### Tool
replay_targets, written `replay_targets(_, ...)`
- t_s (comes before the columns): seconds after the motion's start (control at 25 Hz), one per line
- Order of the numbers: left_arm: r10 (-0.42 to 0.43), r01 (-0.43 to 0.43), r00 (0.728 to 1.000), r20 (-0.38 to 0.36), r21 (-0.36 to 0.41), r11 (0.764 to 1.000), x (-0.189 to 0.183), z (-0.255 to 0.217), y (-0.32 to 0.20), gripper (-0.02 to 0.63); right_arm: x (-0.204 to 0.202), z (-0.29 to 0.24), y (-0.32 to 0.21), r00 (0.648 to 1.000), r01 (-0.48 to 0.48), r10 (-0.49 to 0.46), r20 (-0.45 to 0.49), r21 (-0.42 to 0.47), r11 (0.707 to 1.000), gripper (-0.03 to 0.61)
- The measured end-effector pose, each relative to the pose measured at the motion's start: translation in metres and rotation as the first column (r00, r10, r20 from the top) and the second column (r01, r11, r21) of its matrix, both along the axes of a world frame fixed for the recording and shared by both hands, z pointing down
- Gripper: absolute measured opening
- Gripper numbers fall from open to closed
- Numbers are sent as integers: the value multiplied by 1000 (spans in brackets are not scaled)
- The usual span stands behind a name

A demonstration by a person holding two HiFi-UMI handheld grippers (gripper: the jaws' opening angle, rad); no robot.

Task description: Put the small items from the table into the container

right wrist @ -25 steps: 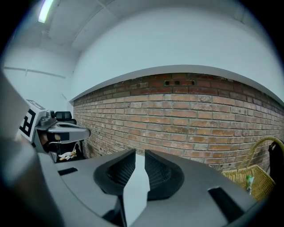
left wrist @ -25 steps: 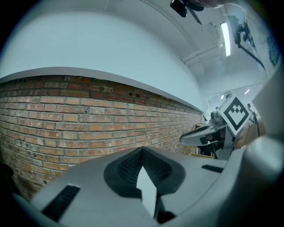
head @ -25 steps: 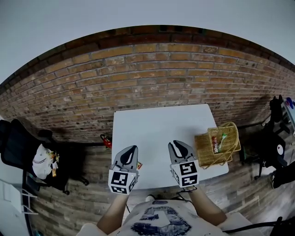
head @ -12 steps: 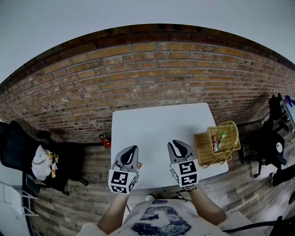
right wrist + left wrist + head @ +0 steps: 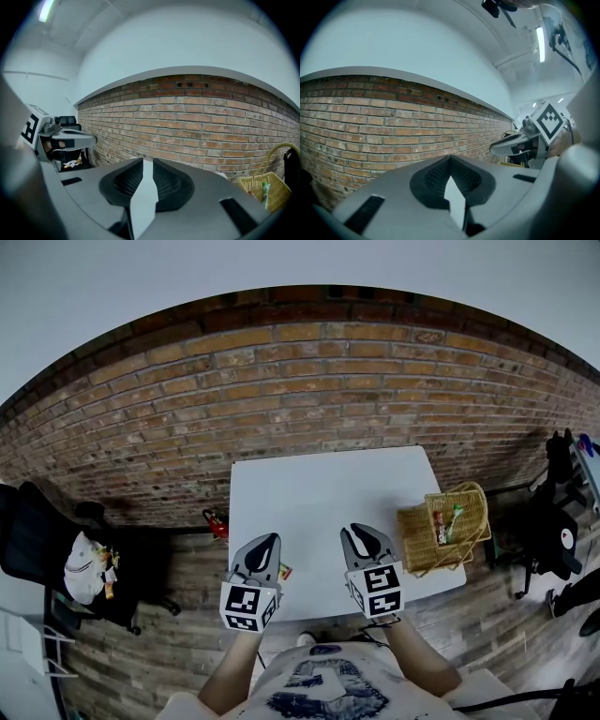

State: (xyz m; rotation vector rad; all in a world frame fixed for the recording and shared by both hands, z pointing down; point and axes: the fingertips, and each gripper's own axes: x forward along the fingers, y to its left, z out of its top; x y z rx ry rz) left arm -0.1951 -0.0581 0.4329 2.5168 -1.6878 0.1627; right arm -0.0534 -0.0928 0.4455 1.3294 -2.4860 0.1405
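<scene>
Near: L gripper (image 5: 268,542) tips together, nothing clamped. R gripper (image 5: 355,532) jaws slightly apart, empty. Both hover over near edge of table (image 5: 319,488). One small wrapped item (image 5: 284,571) on tabletop, just beside L gripper. Farther R: wicker basket (image 5: 413,542) at table edge, packets (image 5: 439,529) inside.
Step, prob.: pre-pick of last item.
Next: open L jaws, lower onto item, clamp, carry across to basket.

Brick-walled rm, white table in the middle.
Red-brown brick wall (image 5: 309,381) spans the back, w/ plain white wall (image 5: 281,268) above it. Floor (image 5: 141,652) = grey-brown wood planks. White rectangular table (image 5: 309,493) stands in front of the brick. Black chair (image 5: 37,545) at left w/ a white bundle (image 5: 84,570) on it. Dark furniture at right edge, can't tell what. Ceiling strip light (image 5: 541,43) is lit.
</scene>
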Motion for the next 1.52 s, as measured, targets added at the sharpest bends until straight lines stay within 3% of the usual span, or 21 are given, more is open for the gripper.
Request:
replay_targets(0.8, -98, 97, 995, -32, -24, 995, -66, 17, 51, 48, -69, 15, 43, 993, 112, -113, -41, -41, 993, 78)
replay_targets(1.52, -235, 231, 972, -13, -138, 963, -118, 81, 73, 48, -131, 86, 43, 959, 249, -268, -96, -178, 952, 80)
